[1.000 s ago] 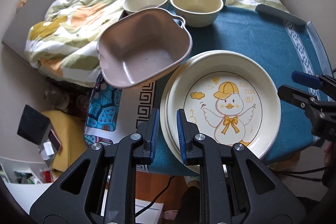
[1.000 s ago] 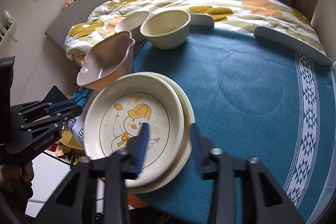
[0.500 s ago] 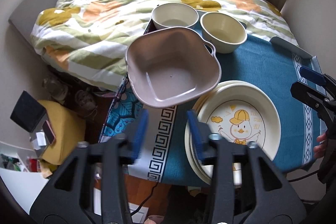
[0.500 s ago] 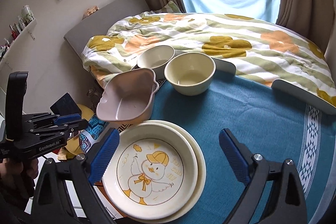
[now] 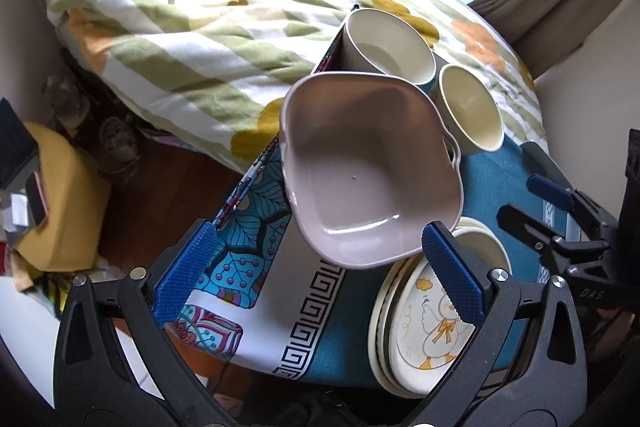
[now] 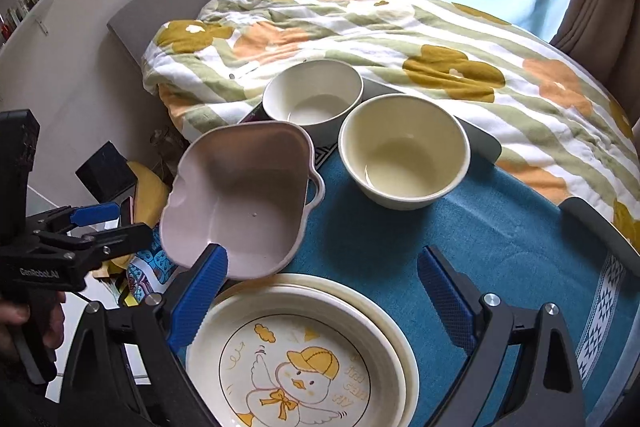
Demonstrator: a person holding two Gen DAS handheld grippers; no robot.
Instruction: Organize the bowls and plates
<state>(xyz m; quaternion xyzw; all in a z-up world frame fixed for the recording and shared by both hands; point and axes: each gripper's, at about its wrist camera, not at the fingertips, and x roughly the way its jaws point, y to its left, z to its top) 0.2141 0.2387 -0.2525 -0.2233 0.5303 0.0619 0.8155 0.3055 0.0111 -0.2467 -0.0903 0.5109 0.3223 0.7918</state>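
Two round cream bowls (image 6: 404, 151) sit far; one pink square bowl (image 6: 240, 199) tilts left of two stacked duck plates (image 6: 296, 351). The left gripper (image 5: 320, 279) has just spread wide; the right gripper (image 6: 324, 299) stands spread; both empty.

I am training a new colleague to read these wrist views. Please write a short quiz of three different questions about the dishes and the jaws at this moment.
1. True or false: the duck plate lies on top of another plate.
2. How many round cream bowls stand beyond the pink square bowl? A) one B) two C) three
3. Fill in: the jaws of the left gripper and of the right gripper stand ____, with nothing held.

Key: 1 true. 2 B: the white bowl and the cream bowl. 3 open.
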